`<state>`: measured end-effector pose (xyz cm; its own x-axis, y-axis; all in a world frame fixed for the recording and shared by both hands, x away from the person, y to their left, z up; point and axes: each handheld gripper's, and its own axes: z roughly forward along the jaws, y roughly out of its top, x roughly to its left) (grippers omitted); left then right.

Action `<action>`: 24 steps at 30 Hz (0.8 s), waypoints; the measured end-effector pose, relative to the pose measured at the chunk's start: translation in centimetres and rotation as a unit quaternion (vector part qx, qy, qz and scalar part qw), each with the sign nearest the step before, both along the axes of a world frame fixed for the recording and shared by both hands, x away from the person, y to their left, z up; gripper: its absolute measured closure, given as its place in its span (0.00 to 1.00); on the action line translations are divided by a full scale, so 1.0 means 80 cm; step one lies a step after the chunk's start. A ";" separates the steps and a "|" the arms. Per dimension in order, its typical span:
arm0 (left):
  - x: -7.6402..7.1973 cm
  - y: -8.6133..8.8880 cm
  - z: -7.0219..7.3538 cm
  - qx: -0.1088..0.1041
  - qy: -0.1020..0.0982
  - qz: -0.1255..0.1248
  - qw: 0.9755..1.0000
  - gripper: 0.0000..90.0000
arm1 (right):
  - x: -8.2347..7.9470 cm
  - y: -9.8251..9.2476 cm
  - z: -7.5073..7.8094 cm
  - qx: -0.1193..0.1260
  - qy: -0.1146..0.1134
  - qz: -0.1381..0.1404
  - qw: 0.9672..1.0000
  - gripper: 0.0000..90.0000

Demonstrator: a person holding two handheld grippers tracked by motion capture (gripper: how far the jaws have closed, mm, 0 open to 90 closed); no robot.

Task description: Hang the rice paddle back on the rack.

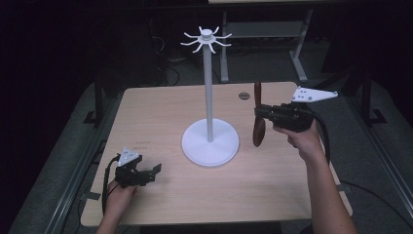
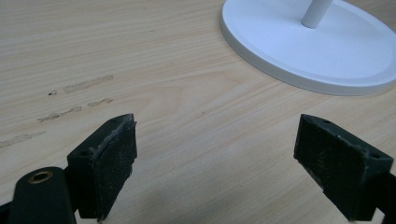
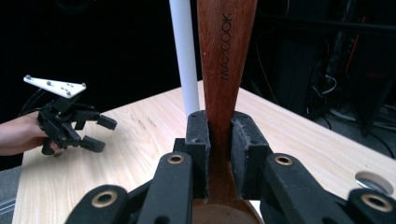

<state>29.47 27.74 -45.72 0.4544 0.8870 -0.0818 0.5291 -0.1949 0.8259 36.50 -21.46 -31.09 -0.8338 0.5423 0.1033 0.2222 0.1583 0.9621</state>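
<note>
Dark floor and tangled cables surround a pale wooden bench (image 1: 160, 109), and near its middle stands a white rack (image 1: 210, 105): a round base, a thin upright pole, and a ring of curved hooks at the top.

To the right of that rack, the right gripper (image 1: 265, 114) is clenched on a wooden spoon (image 1: 257, 117), lifted clear of the bench. The spoon hangs upright, its bowl low and its handle pointing up; in the right gripper view the jaws pinch the neck just above the bowl, and the handle (image 3: 225, 56) (stamped with a maker's name) rises beside the white pole (image 3: 185, 56).

The left gripper (image 1: 152, 173) rests low near the front left of the bench, released and carrying nothing; its own view shows the jaws standing wide apart over bare wood, with the rack's base (image 2: 327, 51) a little way ahead.

As I judge it, the work is partway done: the spoon is picked up and brought near the rack, but it is not yet hung. The hooks (image 1: 206, 40) sit well above the handle's tip, so raising the spoon and catching it on a hook remains.
</note>
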 end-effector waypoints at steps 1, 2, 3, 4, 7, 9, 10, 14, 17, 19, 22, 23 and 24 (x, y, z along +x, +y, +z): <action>0.000 0.000 0.000 0.000 0.000 0.000 1.000 0.14 | 0.000 0.002 0.003 0.001 -0.003 0.001 1.000 0.87; 0.000 0.001 0.000 -0.001 0.000 0.000 1.000 0.14 | 0.001 0.003 0.005 0.002 -0.004 0.003 1.000 0.86; 0.000 0.001 0.000 -0.001 0.000 0.000 1.000 0.14 | 0.001 0.005 0.008 0.002 -0.006 0.002 1.000 0.86; 0.000 0.001 0.000 -0.001 0.001 0.000 1.000 0.14 | 0.002 0.008 0.016 0.003 -0.012 0.005 1.000 0.86; 0.000 0.001 0.000 -0.003 0.001 0.002 1.000 0.14 | 0.003 0.011 0.023 0.007 -0.015 0.008 1.000 0.86; 0.000 0.001 0.000 -0.004 0.001 0.003 1.000 0.14 | 0.004 0.014 0.030 0.013 -0.019 0.011 1.000 0.86; 0.000 0.001 0.000 -0.004 0.001 0.003 1.000 0.14 | 0.005 0.016 0.034 0.017 -0.022 0.012 1.000 0.86; 0.000 0.001 0.000 -0.004 0.000 0.003 1.000 0.14 | 0.010 0.021 0.047 0.027 -0.027 0.019 0.999 0.86; 0.000 0.002 0.000 -0.004 0.001 0.003 1.000 0.14 | 0.012 0.025 0.057 0.032 -0.031 0.024 0.999 0.86; 0.000 0.002 0.000 -0.004 0.001 0.003 1.000 0.14 | 0.013 0.028 0.063 0.033 -0.035 0.026 0.998 0.86; 0.000 0.002 0.000 -0.004 0.001 0.003 1.000 0.14 | 0.015 0.033 0.072 0.034 -0.040 0.029 0.998 0.86; 0.000 0.002 0.000 -0.006 0.001 0.004 1.000 0.14 | 0.017 0.035 0.078 0.035 -0.042 0.031 0.998 0.86; 0.000 0.002 0.000 -0.005 0.002 0.004 1.000 0.14 | 0.017 0.035 0.078 0.035 -0.042 0.031 0.998 0.86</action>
